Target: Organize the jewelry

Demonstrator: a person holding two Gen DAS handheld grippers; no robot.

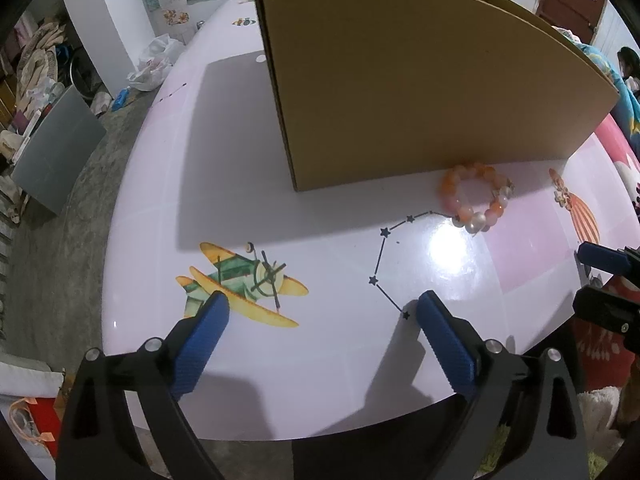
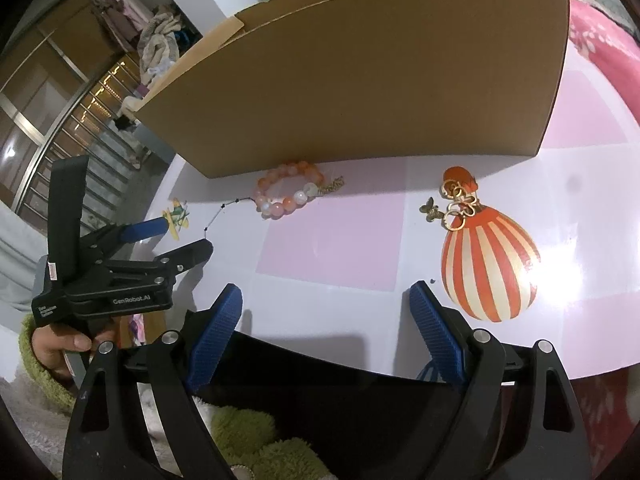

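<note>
An orange and white bead bracelet (image 1: pixel 476 196) (image 2: pixel 290 194) lies on the table right against the front wall of a cardboard box (image 1: pixel 420 80) (image 2: pixel 360 80). A small pile of gold earrings (image 2: pixel 456 204) with a butterfly charm rests on the printed balloon. My left gripper (image 1: pixel 322 306) hovers open over the table's near edge, well short of the bracelet, nothing between its blue pads. My right gripper (image 2: pixel 326 300) is open too and empty, with the earrings ahead to its right. The left gripper (image 2: pixel 172 236) also shows in the right wrist view, held by a hand.
The pale table (image 1: pixel 280 184) (image 2: pixel 328 240) has printed pictures: a plane, a star line, a striped balloon. Its rounded near edge lies just under both grippers. Floor clutter and a grey board (image 1: pixel 56 156) are off to the left. The right gripper's tip (image 1: pixel 608 258) pokes in at the right edge.
</note>
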